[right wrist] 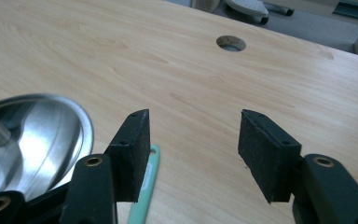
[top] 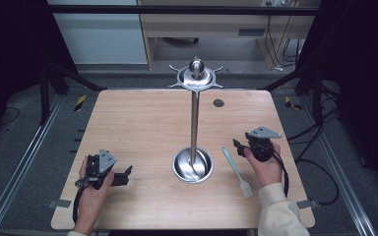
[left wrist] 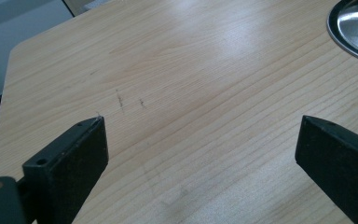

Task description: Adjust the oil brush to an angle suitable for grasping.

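A steel stand rises from a round dished base [top: 193, 166] on the table, and its thin pole [top: 194, 123] carries a hooked top piece [top: 195, 76]. Just right of the base lies a pale green-handled brush [top: 236, 169] with its whitish head toward me. My right gripper [top: 237, 146] rests on the table beside the far end of the handle, open and empty. In the right gripper view its jaws [right wrist: 193, 116] stand apart, with the green handle [right wrist: 142, 186] under the left jaw and the base [right wrist: 37, 135] at left. My left gripper [top: 125, 174] lies open at the front left, over bare wood [left wrist: 200, 128].
The wooden table [top: 142, 118] has a cable hole [top: 218, 103] at the far right, also seen as the hole [right wrist: 230, 43]. The base's rim [left wrist: 354, 28] shows at the top right of the left gripper view. Black frame posts and floor rails flank the table.
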